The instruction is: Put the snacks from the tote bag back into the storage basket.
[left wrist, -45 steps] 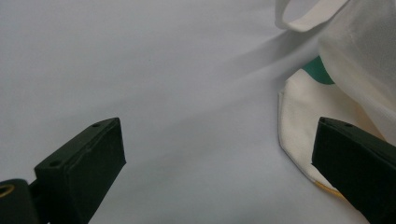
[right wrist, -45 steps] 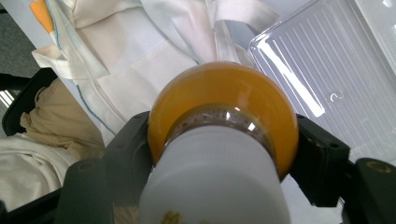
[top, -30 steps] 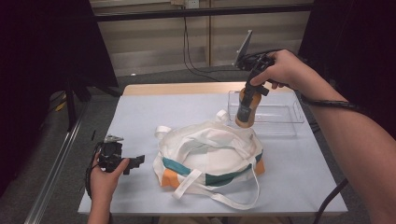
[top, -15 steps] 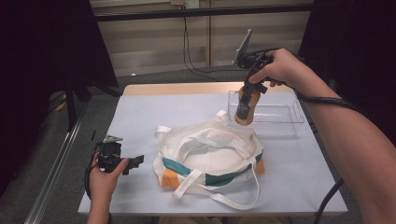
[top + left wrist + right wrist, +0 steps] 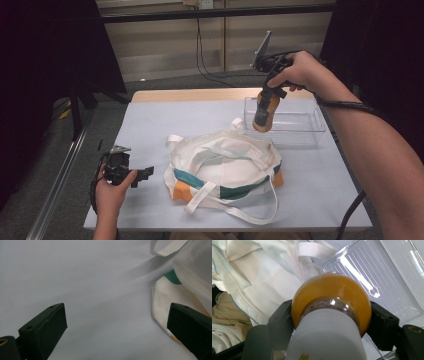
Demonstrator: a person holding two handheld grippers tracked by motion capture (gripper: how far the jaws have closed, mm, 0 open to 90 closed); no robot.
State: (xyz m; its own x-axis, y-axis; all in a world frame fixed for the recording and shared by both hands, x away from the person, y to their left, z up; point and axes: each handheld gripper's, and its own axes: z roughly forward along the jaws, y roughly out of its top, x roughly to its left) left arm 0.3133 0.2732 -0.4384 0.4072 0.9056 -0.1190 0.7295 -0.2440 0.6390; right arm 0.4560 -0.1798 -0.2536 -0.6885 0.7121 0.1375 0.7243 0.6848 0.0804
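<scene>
An orange bottle (image 5: 264,116) with a white cap (image 5: 327,340) hangs cap-up in my right gripper (image 5: 270,96), whose jaws are shut on its neck and shoulder (image 5: 332,322). The bottle is in the air above the near left corner of a clear plastic tray (image 5: 300,120), just beyond a white tote bag (image 5: 225,167) with teal and orange trim. In the right gripper view the bag (image 5: 262,272) lies below left and the tray (image 5: 372,272) to the right. My left gripper (image 5: 146,172) rests low at the table's left, open, with only bare table between its jaws (image 5: 115,322).
The pale blue table (image 5: 150,125) has free room left of the bag and along its front right. The bag's long straps (image 5: 250,217) trail toward the front edge. In the left gripper view, the bag's corner (image 5: 165,305) lies close to one jaw.
</scene>
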